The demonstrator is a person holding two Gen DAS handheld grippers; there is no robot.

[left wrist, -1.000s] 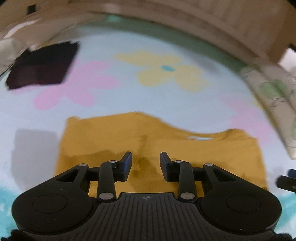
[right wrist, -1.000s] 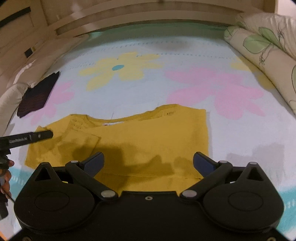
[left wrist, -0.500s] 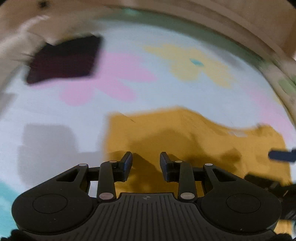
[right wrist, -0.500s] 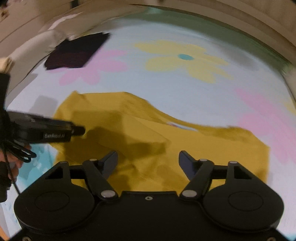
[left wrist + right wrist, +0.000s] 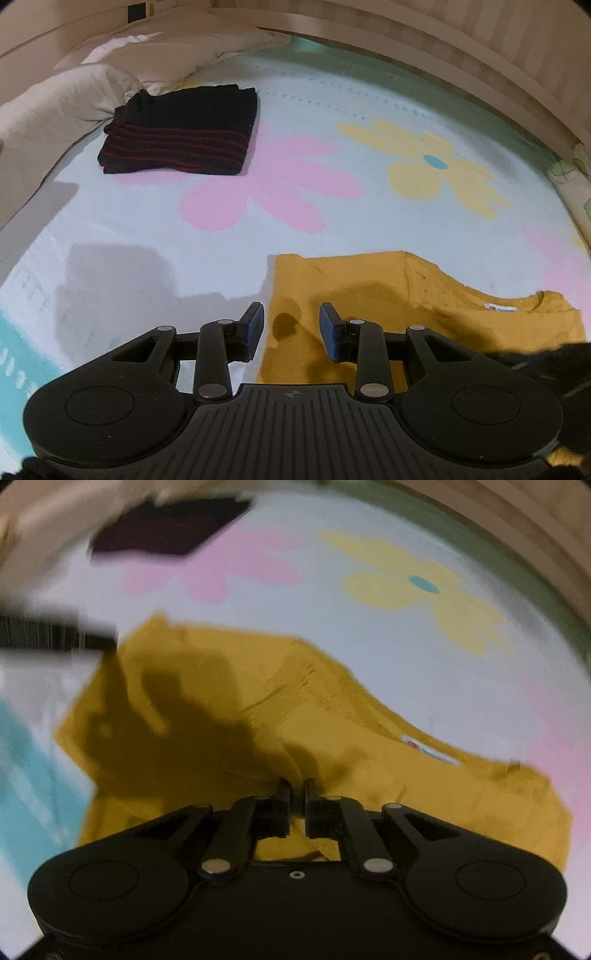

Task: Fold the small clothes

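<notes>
Between right tongs (image 5: 297, 794) — mustard shirt (image 5: 369, 775)

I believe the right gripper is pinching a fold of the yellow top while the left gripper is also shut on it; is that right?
Not quite. The right gripper is indeed shut on a fold of the yellow top, but the left wrist view shows the left gripper open, its jaws apart over the top's left edge and gripping nothing.

Left tool (image 5: 291, 321) agape, right tool (image 5: 297, 794) pinched.
</notes>
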